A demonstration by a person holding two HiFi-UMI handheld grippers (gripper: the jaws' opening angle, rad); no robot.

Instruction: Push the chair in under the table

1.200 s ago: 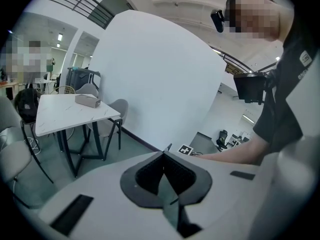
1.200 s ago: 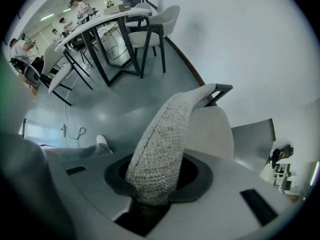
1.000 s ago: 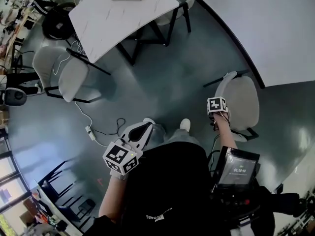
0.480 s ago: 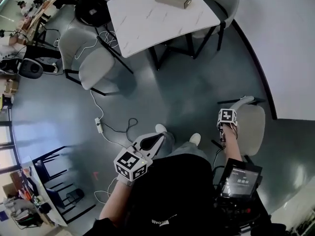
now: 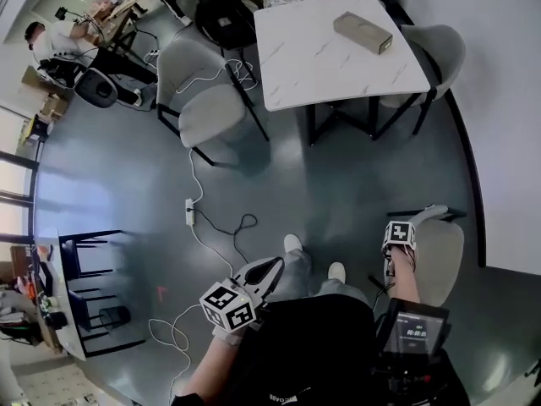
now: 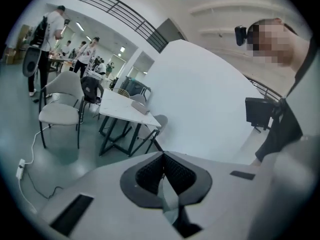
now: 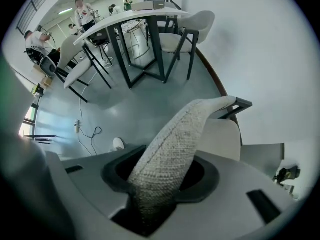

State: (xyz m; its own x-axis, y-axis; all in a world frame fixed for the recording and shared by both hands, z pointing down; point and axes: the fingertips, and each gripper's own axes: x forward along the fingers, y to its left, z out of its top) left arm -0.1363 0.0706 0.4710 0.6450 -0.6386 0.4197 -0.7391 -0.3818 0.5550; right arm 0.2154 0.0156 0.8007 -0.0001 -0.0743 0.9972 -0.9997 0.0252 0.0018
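Observation:
A pale grey upholstered chair point(image 5: 441, 259) stands at the right by the white wall, well short of the white marble table point(image 5: 330, 57). My right gripper point(image 5: 396, 250) points straight down over the chair's curved backrest point(image 7: 186, 128). The woven backrest fills the space between the jaws, which are opening around it; the pads still seem to touch the fabric. My left gripper point(image 5: 269, 269) hovers beside the person's legs, shut and empty, with its pads point(image 6: 150, 173) meeting. From the left gripper view the table point(image 6: 118, 104) lies ahead across the floor.
A tan box point(image 5: 362, 32) lies on the table. Other grey chairs point(image 5: 199, 100) point(image 5: 441, 51) stand at its left and right sides. A power strip with white cable point(image 5: 190, 210) trails across the floor. Dark chairs point(image 5: 84, 256) and people working are at the left.
The person has walked toward the table, which now sits nearer and further right in the head view. The right gripper and the chair came along; the left gripper moved forward too.

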